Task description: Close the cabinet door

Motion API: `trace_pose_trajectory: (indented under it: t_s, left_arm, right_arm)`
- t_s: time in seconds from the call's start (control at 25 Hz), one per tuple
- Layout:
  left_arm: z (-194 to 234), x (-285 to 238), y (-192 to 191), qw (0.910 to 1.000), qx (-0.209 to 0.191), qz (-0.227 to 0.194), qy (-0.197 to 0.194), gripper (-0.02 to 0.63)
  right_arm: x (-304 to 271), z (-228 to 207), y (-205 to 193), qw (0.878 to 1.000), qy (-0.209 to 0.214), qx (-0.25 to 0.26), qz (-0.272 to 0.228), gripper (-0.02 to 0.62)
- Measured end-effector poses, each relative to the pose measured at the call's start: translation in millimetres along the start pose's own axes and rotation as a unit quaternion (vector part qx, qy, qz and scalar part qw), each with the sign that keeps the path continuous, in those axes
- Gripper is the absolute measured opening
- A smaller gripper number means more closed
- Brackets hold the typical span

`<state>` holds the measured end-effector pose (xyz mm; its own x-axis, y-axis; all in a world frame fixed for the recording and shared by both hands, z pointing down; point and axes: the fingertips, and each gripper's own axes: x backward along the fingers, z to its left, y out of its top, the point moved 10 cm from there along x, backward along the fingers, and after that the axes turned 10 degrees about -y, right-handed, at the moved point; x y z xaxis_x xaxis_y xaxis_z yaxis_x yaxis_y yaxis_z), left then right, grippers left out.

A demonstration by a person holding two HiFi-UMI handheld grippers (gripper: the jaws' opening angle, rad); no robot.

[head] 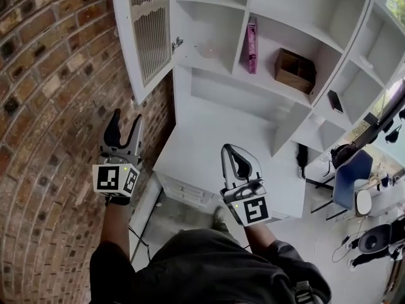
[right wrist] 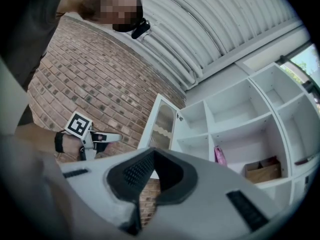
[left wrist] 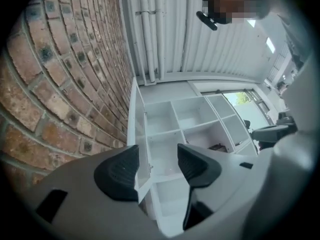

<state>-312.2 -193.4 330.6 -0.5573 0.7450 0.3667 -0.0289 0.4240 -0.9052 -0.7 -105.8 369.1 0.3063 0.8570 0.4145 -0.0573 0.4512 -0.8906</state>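
Brick wall (head: 44, 106) at left; my left hand-held gripper (head: 124, 133), jaws apart, empty; above it the cabinet door (head: 150, 37) stands open, prob. light, stiff, w/ fragile ribbed pane, so push its white frame; right hand-held gripper (head: 238, 163), jaws together, empty.

Soft, even daylight fills all three views. It is brightest on the white open-shelved cabinet (head: 215, 125), whose recesses hold only pale grey shadow. A daylit window (left wrist: 241, 98) beyond it is nearly blown out. The red brick wall (head: 50, 94) is dimmer and bows strongly under the wide lens. Both gripper views fade to black in their corners. The left gripper (left wrist: 157, 159) and right gripper (right wrist: 154, 156), close to their lenses, look soft, while the background stays fairly sharp.
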Motion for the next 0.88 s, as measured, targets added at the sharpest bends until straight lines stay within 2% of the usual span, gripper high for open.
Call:
trace_pose_trajectory:
  t_s: [0.4, 0.6, 0.8, 0.88]
  left_arm:
    - [73.4, -103.4, 19.2, 0.9986, -0.044, 0.003, 0.029, 0.233]
    - [108.9, -146.3, 31.6, 0.9986, -0.036, -0.001, 0.039, 0.225]
    - [128.4, -176.3, 41.0, 0.9976, -0.055, 0.004, 0.041, 0.222]
    - [131.6, -183.4, 43.9, 0.9975, -0.057, -0.001, 0.041, 0.194]
  right_arm:
    - [-39.6, -41.4, -8.3, 1.0, 0.012, 0.003, -0.023, 0.002]
    - [-44.9, -58.5, -16.2, 1.0, 0.001, 0.002, -0.019, 0.002]
    - [-43.2, -75.1, -25.5, 1.0, -0.017, -0.003, -0.01, 0.002]
    - [-42.9, -80.2, -28.1, 1.0, -0.024, -0.005, -0.007, 0.002]
